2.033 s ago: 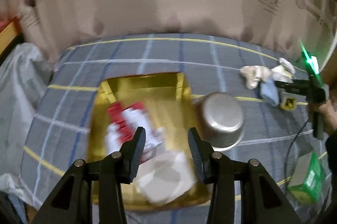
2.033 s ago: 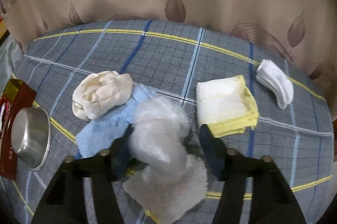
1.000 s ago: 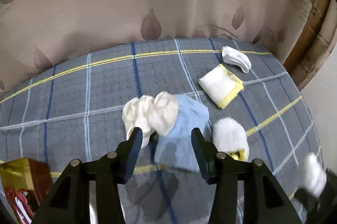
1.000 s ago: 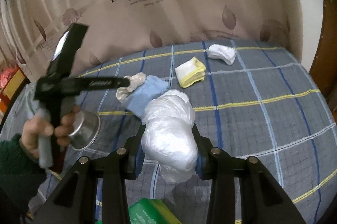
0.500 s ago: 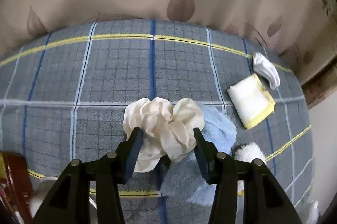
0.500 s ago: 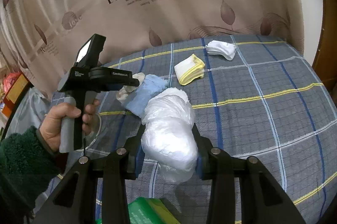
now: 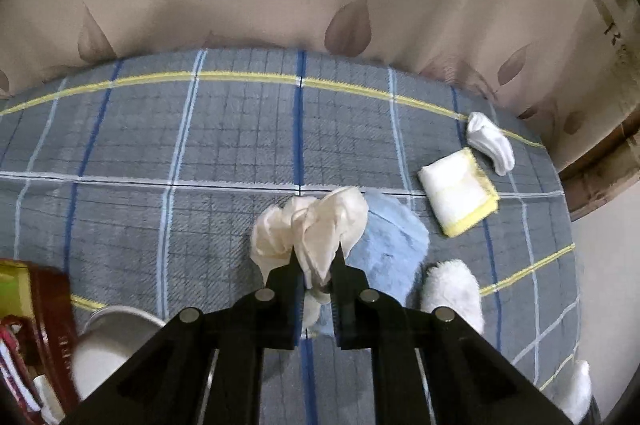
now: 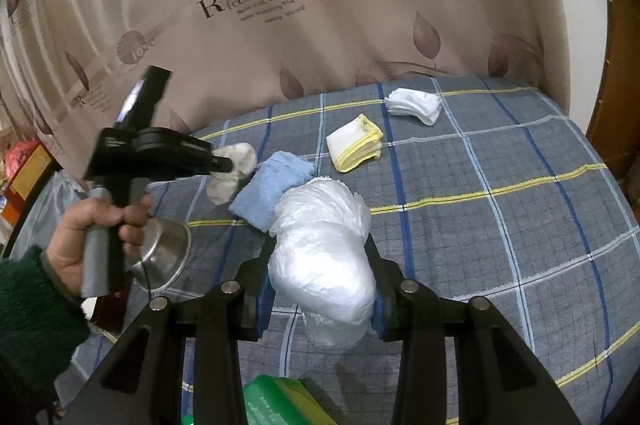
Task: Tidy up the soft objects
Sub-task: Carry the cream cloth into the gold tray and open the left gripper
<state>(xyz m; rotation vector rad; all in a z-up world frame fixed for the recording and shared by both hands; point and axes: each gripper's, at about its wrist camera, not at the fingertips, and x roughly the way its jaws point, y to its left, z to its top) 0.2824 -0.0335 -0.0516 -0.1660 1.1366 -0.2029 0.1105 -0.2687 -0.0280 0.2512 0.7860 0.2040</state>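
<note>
Cream cloth (image 7: 316, 229): crumpled, pinched between the narrowed fingers of the left gripper (image 7: 316, 265); its bulk bunches out past the fingertips, over the plaid bed cover (image 7: 200, 145). In the right wrist view the same cloth (image 8: 232, 169) hangs from that gripper's tip, just left of the blue towel.

White plastic-wrapped bundle (image 8: 324, 257): clamped between the fingers of the right gripper (image 8: 320, 265), which stand moderately apart around its width; the bundle bulges above and below the fingers and is held above the bed.

Blue towel (image 7: 384, 245): lies on the bed just right of the left gripper's tip, partly beneath the cream cloth.

White fluffy cloth (image 7: 452, 289): on the bed, just right of the blue towel.

Folded white cloth with yellow edge (image 7: 460, 193): flat on the bed, farther right and back.

White sock bundle (image 7: 492, 141): near the far right edge, just beyond the yellow-edged cloth.

Steel bowl (image 8: 164, 249): on the bed at the left, beside a red box (image 7: 44, 337).

Green packet (image 8: 276, 405): at the near edge below the right gripper.

Leaf-print curtain (image 8: 320, 5): behind the bed.
</note>
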